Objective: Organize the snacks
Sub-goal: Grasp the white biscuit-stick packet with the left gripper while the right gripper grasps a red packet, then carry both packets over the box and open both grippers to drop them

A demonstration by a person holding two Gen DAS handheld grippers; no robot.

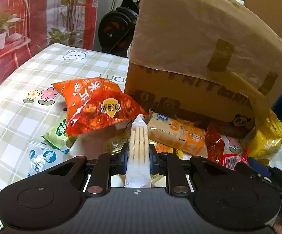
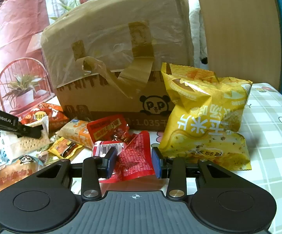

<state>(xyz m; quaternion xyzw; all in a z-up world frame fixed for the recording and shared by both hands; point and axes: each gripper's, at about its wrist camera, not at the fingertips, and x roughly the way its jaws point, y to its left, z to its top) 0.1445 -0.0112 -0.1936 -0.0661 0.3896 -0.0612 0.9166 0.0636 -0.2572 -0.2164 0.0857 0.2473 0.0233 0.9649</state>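
Now, left wrist view: left gripper [image 1: 137, 156] clamps a cracker pack [image 1: 138, 146] edge-on, near the cardboard box [image 1: 189, 97]. Right wrist view: right gripper [image 2: 134, 162] straddles a red sachet [image 2: 136, 159], jaws partly apart, pads' contact unclear.

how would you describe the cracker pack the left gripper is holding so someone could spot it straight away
Start at the big cardboard box. In front of it, the left hand-held gripper pinches a clear cracker pack. It is the only see-through wrapper showing pale stacked crackers; its neighbours are printed orange, red or green.
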